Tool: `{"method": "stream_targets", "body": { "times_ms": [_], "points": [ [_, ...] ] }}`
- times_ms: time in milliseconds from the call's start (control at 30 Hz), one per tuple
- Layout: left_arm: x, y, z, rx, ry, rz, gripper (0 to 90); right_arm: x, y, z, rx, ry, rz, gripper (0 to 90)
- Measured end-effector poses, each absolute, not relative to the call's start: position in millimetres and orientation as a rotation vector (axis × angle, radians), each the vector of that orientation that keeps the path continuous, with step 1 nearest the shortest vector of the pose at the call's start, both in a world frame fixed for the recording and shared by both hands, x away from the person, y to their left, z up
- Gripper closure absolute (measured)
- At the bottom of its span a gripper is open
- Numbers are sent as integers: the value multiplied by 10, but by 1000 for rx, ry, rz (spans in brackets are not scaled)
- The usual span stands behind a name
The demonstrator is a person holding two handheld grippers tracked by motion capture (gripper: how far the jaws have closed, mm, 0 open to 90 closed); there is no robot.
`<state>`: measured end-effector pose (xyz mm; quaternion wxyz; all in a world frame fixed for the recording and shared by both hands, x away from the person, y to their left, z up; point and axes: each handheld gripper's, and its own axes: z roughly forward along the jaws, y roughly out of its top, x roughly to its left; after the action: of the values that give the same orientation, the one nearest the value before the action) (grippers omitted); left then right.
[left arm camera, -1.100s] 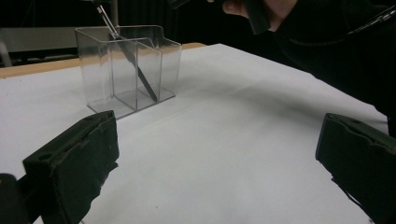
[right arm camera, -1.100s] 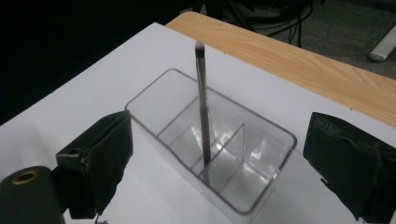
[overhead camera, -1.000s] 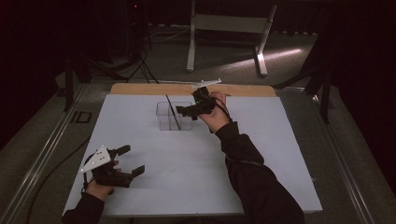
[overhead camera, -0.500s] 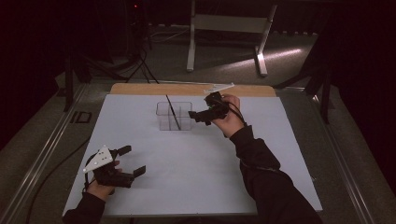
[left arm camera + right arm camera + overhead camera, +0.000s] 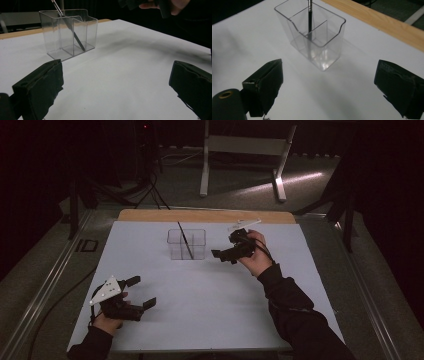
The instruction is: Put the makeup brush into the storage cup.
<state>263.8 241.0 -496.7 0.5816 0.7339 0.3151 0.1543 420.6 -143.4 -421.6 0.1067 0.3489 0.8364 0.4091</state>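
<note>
One black pen point(image 5: 184, 240) leans in clear divided holder point(image 5: 187, 244), w/ nothing else inside.

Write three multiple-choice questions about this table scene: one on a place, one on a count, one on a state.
1. Where does the thin dark pen stand?
A. inside the clear plastic divided holder
B. flat on the white table top
C. between a gripper's jaws

2. How many pens are in the holder?
A. three
B. one
C. none

3. How are the jaws of the right gripper?
A. shut on the pen
B. open, holding nothing
C. shut on the holder

Answers: 1 A, the pen leans inside the holder; 2 B, one pen shows; 3 B, the right gripper view shows the jaws wide apart.
</note>
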Motion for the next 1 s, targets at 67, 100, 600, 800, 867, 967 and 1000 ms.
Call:
{"method": "stream_targets", "body": {
  "times_ms": [67, 100, 600, 800, 867, 967, 1000],
  "points": [
    [2640, 2412, -4967, 1713, 738, 362, 9, 4156, -1502, -4242, 1052, 2485, 1244, 86],
    [2640, 2412, -4968, 1712, 738, 361, 9, 4139, -1521, -4251, 1053, 2489, 1255, 86],
    [2640, 2413, -4967, 1712, 739, 361, 9, 3867, -1641, -4419, 1003, 2634, 1251, 85],
    [2641, 2413, -4967, 1708, 742, 360, 9, 3735, -1725, -4471, 952, 2671, 1248, 85],
    [2640, 2413, -4967, 1711, 742, 360, 9, 3712, -1737, -4480, 941, 2680, 1244, 86],
    [2640, 2412, -4967, 1713, 740, 359, 9, 3615, -1797, -4504, 902, 2697, 1198, 85],
    [2641, 2412, -4968, 1713, 740, 359, 9, 3590, -1820, -4505, 894, 2696, 1197, 85]
  ]
}}
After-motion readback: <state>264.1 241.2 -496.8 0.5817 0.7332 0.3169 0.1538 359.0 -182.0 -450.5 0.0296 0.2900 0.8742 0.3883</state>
